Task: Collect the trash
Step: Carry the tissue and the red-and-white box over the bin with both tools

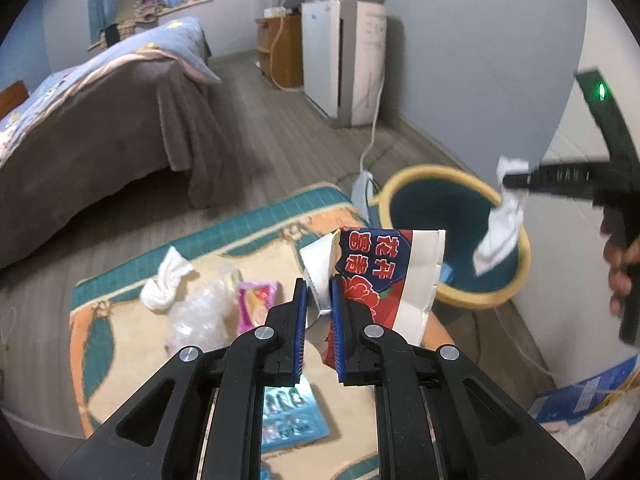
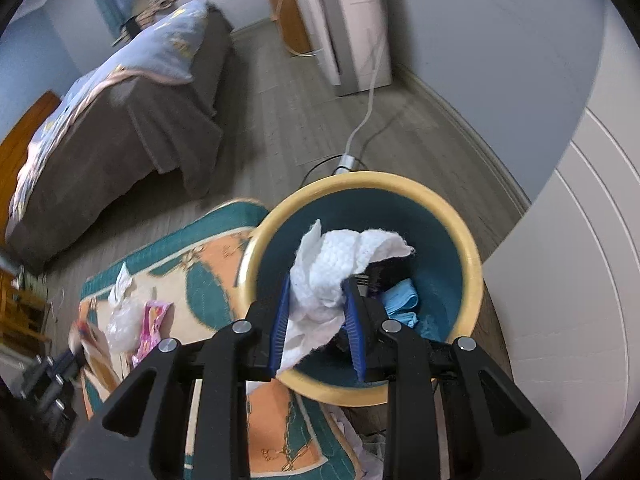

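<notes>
My left gripper (image 1: 319, 292) is shut on a red, blue and white printed paper bag (image 1: 394, 276), held above the rug left of the bin. My right gripper (image 2: 316, 300) is shut on a crumpled white tissue (image 2: 340, 264) and holds it over the mouth of the yellow-rimmed teal bin (image 2: 472, 280). In the left wrist view the right gripper (image 1: 516, 180) hangs the tissue (image 1: 500, 236) above the bin (image 1: 404, 176). Blue trash (image 2: 402, 300) lies inside the bin. A white tissue (image 1: 166, 280), a clear plastic bag (image 1: 200, 312) and a pink wrapper (image 1: 256, 300) lie on the rug.
The patterned teal and orange rug (image 1: 120, 344) lies beside a bed (image 1: 100, 128) with a brown cover. A white appliance (image 1: 340, 60) with a cable stands by the far wall. A blue packet (image 1: 292, 416) lies under my left gripper. A white door (image 2: 580, 280) is at right.
</notes>
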`<state>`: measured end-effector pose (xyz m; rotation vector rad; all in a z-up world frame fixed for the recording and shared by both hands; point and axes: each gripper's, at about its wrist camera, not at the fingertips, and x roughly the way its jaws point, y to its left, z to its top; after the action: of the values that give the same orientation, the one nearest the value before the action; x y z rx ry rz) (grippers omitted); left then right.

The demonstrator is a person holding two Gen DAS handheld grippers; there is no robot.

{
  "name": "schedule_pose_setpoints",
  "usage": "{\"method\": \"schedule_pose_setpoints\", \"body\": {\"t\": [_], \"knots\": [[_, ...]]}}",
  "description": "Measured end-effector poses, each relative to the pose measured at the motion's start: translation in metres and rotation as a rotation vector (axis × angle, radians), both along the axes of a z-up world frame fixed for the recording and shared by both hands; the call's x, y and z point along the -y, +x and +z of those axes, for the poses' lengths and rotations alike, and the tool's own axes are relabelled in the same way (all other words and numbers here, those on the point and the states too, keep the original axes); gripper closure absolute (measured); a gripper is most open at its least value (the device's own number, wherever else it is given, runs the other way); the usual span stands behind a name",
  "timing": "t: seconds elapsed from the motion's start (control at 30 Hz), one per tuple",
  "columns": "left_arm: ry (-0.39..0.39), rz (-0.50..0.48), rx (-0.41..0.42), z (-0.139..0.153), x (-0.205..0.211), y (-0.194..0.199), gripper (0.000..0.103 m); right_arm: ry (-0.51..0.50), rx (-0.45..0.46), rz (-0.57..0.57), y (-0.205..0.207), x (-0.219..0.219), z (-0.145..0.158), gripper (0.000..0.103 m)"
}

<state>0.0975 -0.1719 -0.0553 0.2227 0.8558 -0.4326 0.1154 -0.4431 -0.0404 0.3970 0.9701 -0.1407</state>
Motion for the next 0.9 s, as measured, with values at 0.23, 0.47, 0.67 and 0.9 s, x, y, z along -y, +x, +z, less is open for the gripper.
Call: {"method": "schedule_pose_setpoints", "body": {"t": [0.23, 0.47, 0.67, 0.9], "knots": [[0.011, -0.07, -0.042, -0.009, 0.042, -0.003, 0.09, -0.058, -0.012, -0.046, 0.0, 0.013, -0.005, 0.077], [0.021, -0.132, -0.07, -0.012, 0.082, 0.007, 0.09, -0.077, -0.041, -0.11, -0.002, 0.035, -0.017, 0.077], [0.037, -0.151, -0.091, -0.016, 0.11, 0.023, 0.09, -0.063, -0.046, -0.188, -0.01, 0.065, -0.025, 0.077], [0.092, -0.161, -0.084, -0.027, 0.135, 0.04, 0.09, -0.065, -0.07, -0.204, -0.01, 0.068, -0.034, 0.077]]}}
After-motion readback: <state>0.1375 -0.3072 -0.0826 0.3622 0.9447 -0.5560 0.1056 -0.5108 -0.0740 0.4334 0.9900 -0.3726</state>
